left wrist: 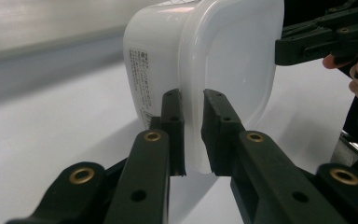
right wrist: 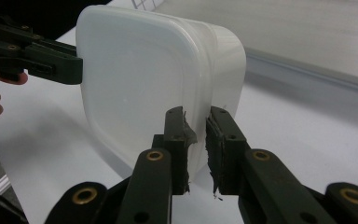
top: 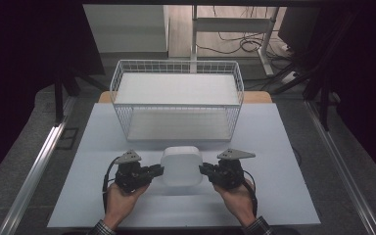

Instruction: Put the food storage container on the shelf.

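Plainly, a white plastic container [top: 180,166] is gripped from both sides at the near middle of the pale table [top: 284,196], just in front of a white wire basket [top: 176,98] that stands farther back. The left gripper [top: 157,170] is clamped on the container's left rim, and the right gripper [top: 204,170] on its right rim; in each gripper view the two black jaws are seen closed onto the thin lip where the lid [right wrist: 130,93] meets the body, with only that lip between them.

The container lies directly between the two grippers, so neither hand is nearer; both are equally placed. It appears to be held on its edge or tilted, the lid face turned toward the person and the body [left wrist: 154,60] pointing away toward the basket, though from above it cannot be told whether its lower edge rests on the table. It is close to square with rounded corners, so no strong long axis can be made out; its flat face is set across the table, left to right.

The basket's open top lies straight ahead on the far side. If the container is meant for the basket, it is judged that a lift and a forward carry over the near wire wall would be needed, with both grips kept level so the lip is not twisted out.
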The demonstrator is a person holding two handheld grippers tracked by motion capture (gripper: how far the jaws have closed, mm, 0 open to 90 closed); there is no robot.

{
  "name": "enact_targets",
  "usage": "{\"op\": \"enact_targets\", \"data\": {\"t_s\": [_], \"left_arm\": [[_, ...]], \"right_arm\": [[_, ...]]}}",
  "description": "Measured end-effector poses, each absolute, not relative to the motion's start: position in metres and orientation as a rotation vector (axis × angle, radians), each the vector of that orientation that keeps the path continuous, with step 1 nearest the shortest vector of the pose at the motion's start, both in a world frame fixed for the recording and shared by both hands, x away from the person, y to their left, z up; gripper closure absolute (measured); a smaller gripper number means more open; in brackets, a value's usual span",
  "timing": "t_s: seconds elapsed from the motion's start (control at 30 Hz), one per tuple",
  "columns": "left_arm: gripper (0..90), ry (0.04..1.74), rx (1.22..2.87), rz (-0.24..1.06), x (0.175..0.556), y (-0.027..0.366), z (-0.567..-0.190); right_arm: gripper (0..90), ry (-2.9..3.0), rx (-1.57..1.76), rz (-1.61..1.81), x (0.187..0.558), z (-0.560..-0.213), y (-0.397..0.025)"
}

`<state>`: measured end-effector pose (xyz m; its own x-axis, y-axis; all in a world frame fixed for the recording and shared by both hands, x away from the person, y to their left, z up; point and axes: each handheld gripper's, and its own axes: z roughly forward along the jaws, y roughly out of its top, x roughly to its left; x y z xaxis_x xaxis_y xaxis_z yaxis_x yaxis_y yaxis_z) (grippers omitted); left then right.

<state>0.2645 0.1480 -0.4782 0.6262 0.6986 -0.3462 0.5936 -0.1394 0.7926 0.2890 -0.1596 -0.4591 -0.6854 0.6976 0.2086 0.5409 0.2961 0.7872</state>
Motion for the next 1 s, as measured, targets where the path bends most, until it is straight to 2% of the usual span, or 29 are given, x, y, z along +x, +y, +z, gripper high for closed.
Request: {"op": "enact_targets", "data": {"t_s": [1.0], "left_arm": [[80.4,0.988,1.759,0.215,0.302,0.161,-0.406]], "right_arm": [[78.2,2.286,1.048,1.460,0.329,-0.390,-0.152]]}}
